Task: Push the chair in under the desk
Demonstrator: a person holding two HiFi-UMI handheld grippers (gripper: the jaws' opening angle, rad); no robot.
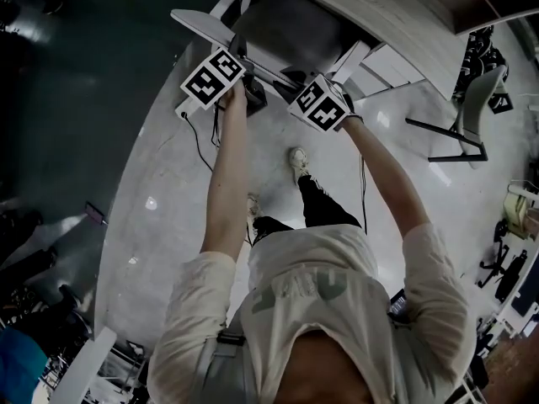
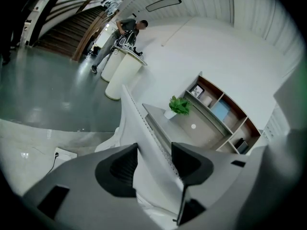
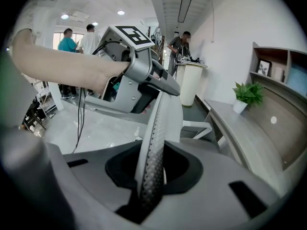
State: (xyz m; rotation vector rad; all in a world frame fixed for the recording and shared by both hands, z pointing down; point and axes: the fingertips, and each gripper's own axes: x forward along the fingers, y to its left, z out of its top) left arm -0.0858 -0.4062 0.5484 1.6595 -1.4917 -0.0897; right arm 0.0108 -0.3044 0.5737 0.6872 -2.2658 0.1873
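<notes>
A white chair with a grey seat (image 1: 295, 23) and white armrests stands in front of the desk (image 1: 396, 7), its back towards me. My left gripper (image 1: 244, 87) is shut on the left part of the chair back's top edge; in the left gripper view the white back (image 2: 144, 128) fills the gap of the left gripper (image 2: 153, 166). My right gripper (image 1: 299, 89) is shut on the right part of that edge. In the right gripper view the perforated back (image 3: 160, 123) runs through the right gripper (image 3: 151, 171), with the left gripper (image 3: 153, 97) further along it.
A potted plant (image 3: 247, 96) stands on the desk (image 3: 249, 128) below wall shelves (image 2: 225, 111). A cable (image 1: 198, 137) and power strip lie on the floor at the left. Another chair (image 1: 467, 116) stands to the right. My feet (image 1: 299, 162) are behind the chair. People stand by a white counter (image 2: 122, 73).
</notes>
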